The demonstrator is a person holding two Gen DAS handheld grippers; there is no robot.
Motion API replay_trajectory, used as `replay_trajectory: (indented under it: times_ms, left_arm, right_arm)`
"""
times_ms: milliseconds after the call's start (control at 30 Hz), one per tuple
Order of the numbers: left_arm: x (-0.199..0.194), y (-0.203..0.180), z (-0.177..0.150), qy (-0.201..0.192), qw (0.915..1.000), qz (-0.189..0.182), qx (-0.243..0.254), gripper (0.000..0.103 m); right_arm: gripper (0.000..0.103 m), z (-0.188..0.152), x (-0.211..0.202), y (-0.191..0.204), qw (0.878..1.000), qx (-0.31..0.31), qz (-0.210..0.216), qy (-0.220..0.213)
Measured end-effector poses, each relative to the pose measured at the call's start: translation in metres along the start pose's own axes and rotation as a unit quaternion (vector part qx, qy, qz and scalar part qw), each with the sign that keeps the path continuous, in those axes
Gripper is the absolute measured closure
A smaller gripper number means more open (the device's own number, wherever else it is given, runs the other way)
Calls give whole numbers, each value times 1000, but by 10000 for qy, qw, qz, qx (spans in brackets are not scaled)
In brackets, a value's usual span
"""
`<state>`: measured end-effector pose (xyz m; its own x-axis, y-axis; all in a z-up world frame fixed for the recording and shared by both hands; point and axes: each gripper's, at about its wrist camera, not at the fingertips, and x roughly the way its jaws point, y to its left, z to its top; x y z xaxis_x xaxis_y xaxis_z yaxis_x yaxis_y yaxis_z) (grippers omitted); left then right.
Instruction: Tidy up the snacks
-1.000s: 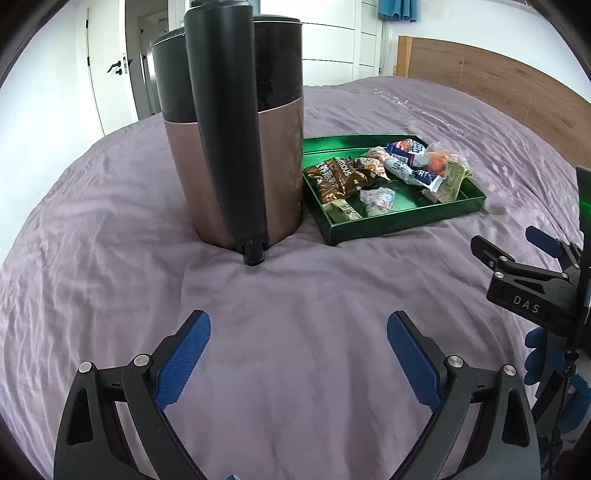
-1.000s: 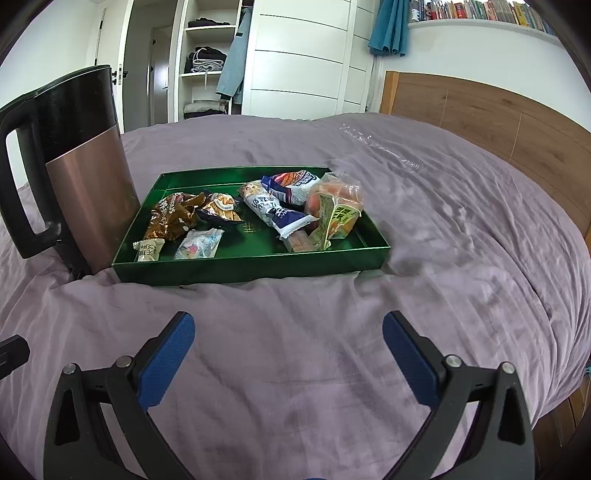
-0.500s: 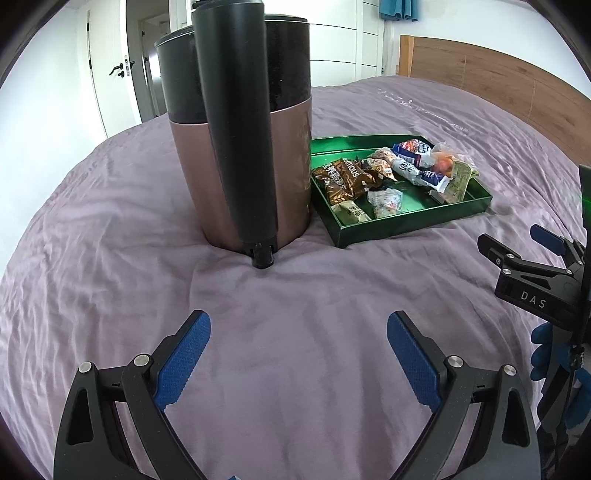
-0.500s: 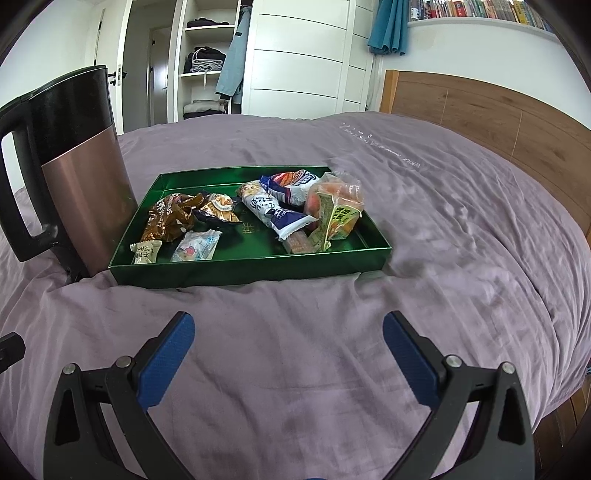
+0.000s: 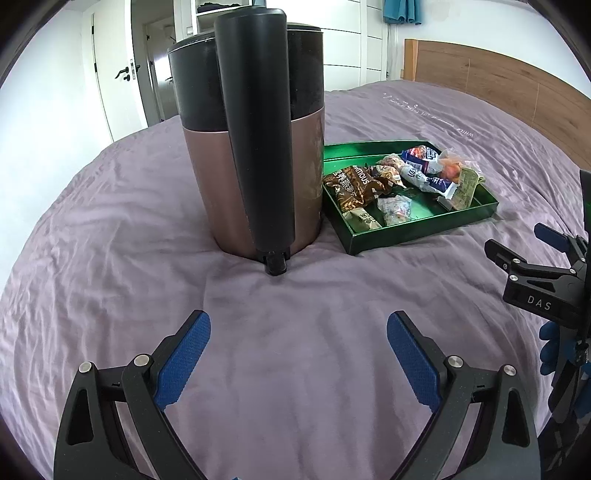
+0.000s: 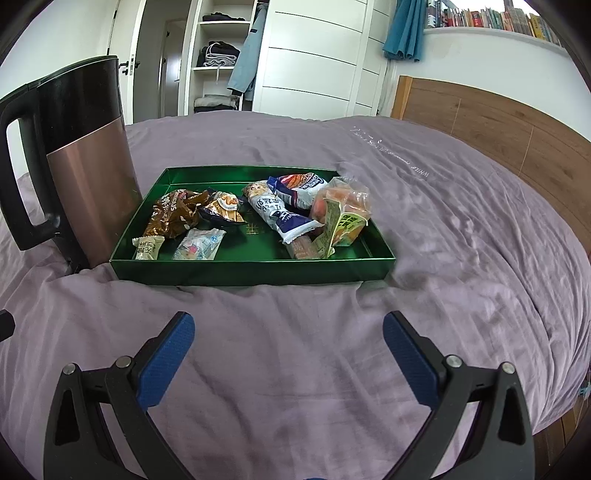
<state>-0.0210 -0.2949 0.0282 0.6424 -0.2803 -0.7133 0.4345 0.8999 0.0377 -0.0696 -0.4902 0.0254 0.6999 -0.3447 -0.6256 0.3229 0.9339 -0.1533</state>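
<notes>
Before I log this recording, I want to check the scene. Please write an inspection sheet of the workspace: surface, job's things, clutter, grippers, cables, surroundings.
Surface: bed with wrinkled purple cover.
Job's things: green tray holds the snack packets, among them a brown packet, a blue-white packet and an orange-green bag.
Clutter: copper-and-black kettle stands upright right beside the tray's left wall; contact cannot be told.
Grippers: left gripper open, empty, above the cover, pointing at the kettle; right gripper open, empty, pointing at the tray.
Cables: nothing seen.
Surroundings: wooden headboard, white wardrobe with open shelves, bookshelf, door.
</notes>
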Motion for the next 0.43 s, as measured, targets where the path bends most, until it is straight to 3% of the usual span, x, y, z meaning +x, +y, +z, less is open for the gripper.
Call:
replay_trajectory:
  times_ms: [433]
  left_arm:
    - [-1,-3,0,-18,10000,27,74,9]
  right_arm:
    - [0,1,-2,-8,10000,-11,-87,-13]
